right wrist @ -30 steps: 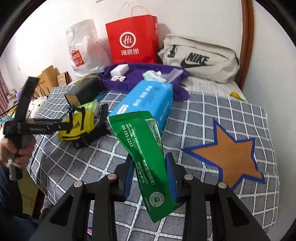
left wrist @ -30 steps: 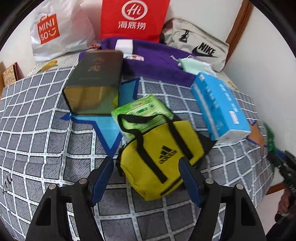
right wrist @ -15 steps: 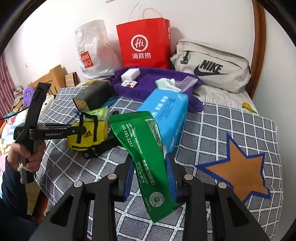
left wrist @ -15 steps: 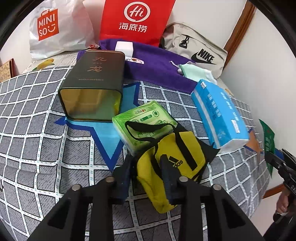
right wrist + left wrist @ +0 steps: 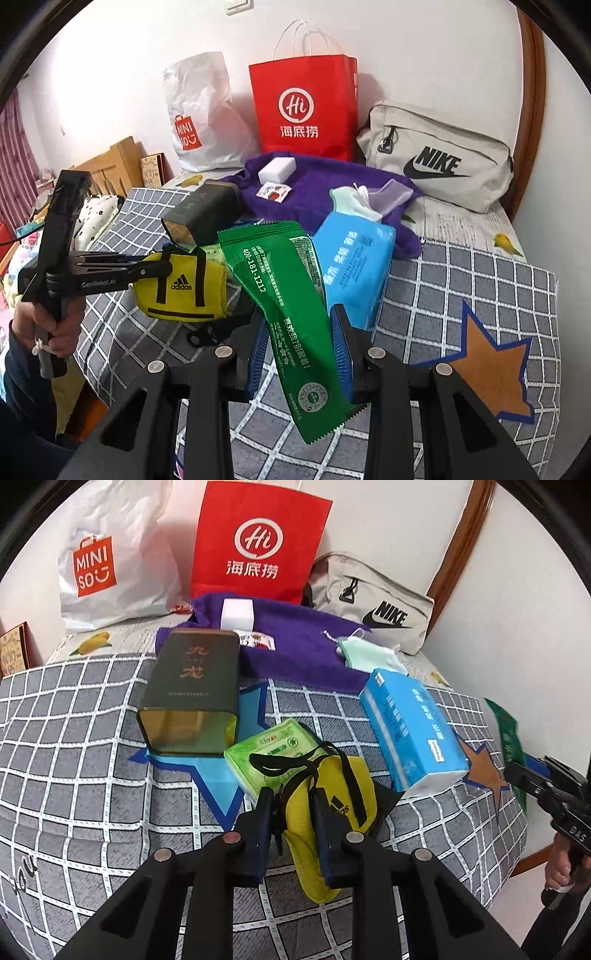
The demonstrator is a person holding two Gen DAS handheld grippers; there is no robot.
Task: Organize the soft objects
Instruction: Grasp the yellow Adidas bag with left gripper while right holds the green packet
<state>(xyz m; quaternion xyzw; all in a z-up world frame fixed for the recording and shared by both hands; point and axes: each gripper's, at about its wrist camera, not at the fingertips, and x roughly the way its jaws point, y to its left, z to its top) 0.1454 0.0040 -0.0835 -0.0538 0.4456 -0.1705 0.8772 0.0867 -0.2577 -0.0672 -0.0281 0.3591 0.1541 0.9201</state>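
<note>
L gripper [image 5: 291,812] has just been closing & now pinches the yellow pouch [image 5: 332,812] near its end, fabric bunched betw the pads, pouch lifted off the checked bedcover [image 5: 74,757]. It hangs just in front of the green tissue pack [image 5: 273,746], w/ the blue tissue pack [image 5: 410,727] to its right. R gripper [image 5: 299,354] clamps a green sachet [image 5: 284,295], held tilted above the cover.

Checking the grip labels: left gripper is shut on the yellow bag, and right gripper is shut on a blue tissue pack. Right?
Not quite. The right gripper is shut on a green packet, per the right wrist view. The left gripper does pinch the yellow bag.
</note>
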